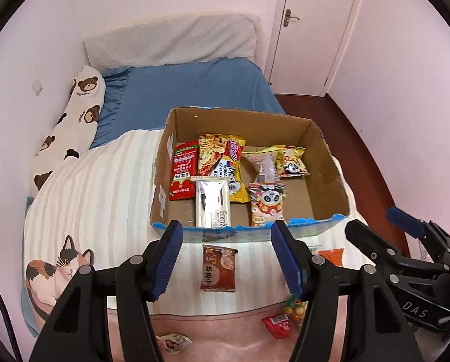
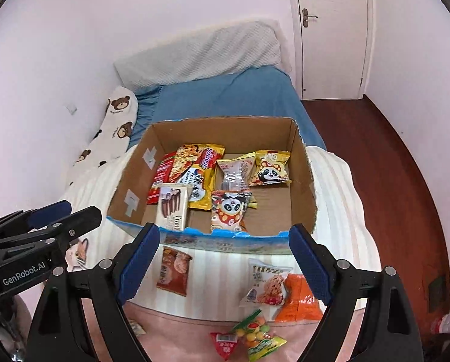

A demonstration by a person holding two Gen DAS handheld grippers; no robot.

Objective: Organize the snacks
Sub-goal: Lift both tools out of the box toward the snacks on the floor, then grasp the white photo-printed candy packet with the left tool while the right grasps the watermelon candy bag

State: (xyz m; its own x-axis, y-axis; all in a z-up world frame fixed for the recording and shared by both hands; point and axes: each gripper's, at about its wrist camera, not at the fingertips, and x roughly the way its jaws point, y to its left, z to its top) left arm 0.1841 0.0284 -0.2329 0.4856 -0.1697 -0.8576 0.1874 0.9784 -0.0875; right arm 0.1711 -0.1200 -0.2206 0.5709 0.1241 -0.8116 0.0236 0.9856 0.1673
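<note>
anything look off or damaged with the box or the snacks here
The brown cardboard box has a ragged, torn near edge where its blue printed skin is ripped. Several packets remain outside it on the bed: a brown cracker packet, a white cookie packet, an orange packet and a small red packet. Nothing looks spilled.

Brown cardboard box (image 2: pixel 303 163) w/ blue torn rim showing ahead of tongs; red-brown cracker pkt (image 1: pixel 218 268) lying betw. blue pads (image 1: pixel 167 259); orange pkt (image 2: pixel 297 301) nr right pad; cream-striped blanket (image 1: pixel 98 187) w/ calico cat print.
</note>
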